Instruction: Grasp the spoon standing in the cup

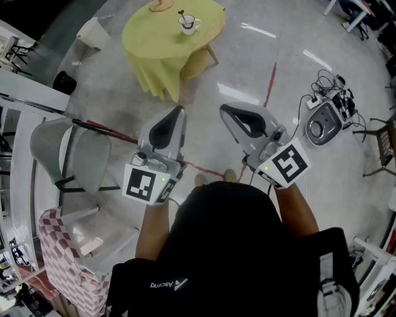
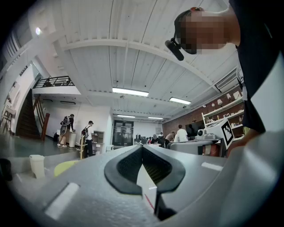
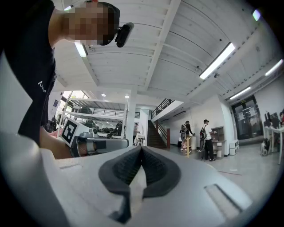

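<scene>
In the head view a white cup (image 1: 189, 24) stands on a saucer on a round table with a yellow cloth (image 1: 154, 43), far ahead on the floor. A dark spoon (image 1: 182, 15) stands upright in the cup. My left gripper (image 1: 180, 109) and right gripper (image 1: 223, 109) are held side by side in front of the person's body, well short of the table. Both point level, jaws together, with nothing between them. In the left gripper view the left gripper (image 2: 142, 148) has its dark pads meeting. The right gripper (image 3: 141, 150) looks the same in its own view. Neither gripper view shows the cup.
A grey chair (image 1: 69, 150) and a seat with a red-checked cloth (image 1: 57, 249) stand at the left. A grey device with cables (image 1: 322, 122) lies on the floor at the right. A red tape line (image 1: 270, 83) crosses the concrete floor. People stand far off (image 2: 66, 128).
</scene>
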Demonstrator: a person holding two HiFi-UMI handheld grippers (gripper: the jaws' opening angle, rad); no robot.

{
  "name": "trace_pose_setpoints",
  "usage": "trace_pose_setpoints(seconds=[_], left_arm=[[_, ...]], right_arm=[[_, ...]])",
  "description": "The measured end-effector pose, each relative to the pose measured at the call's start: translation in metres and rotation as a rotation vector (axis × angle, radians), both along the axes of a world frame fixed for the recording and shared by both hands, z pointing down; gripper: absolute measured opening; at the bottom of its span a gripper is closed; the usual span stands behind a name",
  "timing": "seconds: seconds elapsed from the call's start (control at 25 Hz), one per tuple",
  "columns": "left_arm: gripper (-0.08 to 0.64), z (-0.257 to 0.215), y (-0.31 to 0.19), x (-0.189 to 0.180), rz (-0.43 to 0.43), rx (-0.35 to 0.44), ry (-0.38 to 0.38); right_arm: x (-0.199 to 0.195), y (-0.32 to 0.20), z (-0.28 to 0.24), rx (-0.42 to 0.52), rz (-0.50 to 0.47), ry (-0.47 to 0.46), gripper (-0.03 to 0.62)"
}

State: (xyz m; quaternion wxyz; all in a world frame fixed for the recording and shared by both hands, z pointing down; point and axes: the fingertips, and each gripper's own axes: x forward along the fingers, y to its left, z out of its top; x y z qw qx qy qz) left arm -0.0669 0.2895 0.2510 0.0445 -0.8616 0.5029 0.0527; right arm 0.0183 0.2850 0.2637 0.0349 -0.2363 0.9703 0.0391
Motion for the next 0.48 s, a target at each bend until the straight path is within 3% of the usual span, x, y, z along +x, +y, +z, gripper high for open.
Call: trace_pose_setpoints(seconds=[0.48], left_arm=[[0.011,0.002,-0.008,0.018,-0.004,-0.008,0.006]], right_arm=[[0.015,-0.005,-0.002,-0.001,0.004,-0.016,0.003]])
